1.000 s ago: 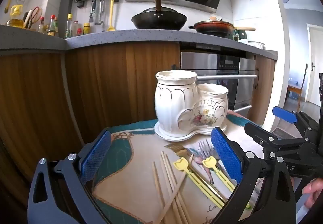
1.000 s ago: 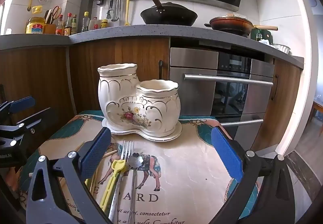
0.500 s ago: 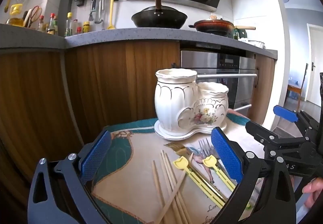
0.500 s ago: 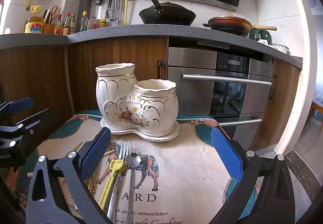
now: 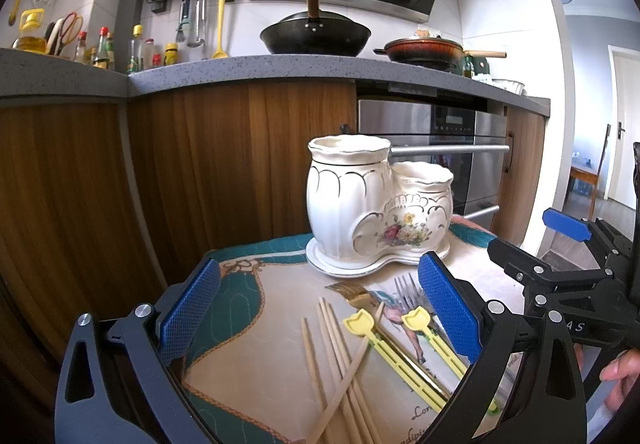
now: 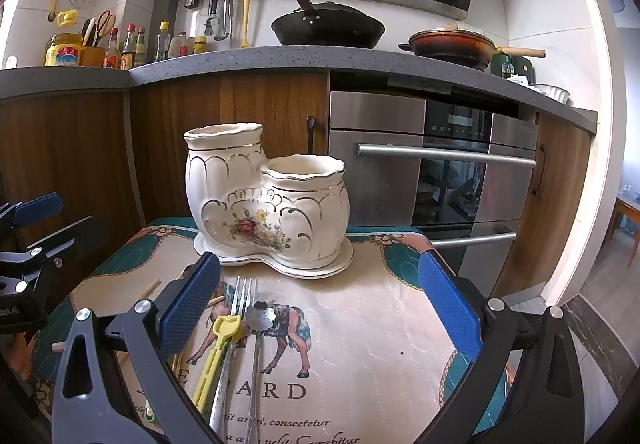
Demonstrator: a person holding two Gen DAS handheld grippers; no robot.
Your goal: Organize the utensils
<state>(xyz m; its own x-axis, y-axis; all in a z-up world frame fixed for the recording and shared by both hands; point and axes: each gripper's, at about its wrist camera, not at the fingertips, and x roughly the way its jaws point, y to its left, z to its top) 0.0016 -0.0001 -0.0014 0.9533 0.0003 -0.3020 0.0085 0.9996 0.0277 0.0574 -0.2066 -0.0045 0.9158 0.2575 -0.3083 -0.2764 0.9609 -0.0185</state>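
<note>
Home kitchen: wok [image 5: 315, 38], oven [image 6: 436, 164].

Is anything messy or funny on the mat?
Yes. The chopsticks lie scattered on the mat, one slanting across the rest, and the forks lie jumbled beside them. The white holder stands upright, with nothing sticking out of it. Nothing looks spilled or broken.

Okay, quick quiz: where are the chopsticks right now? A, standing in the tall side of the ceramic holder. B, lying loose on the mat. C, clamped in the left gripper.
B: the chopsticks lie on the mat between the open left gripper fingers, and no utensil shows above either rim of the holder.
</note>
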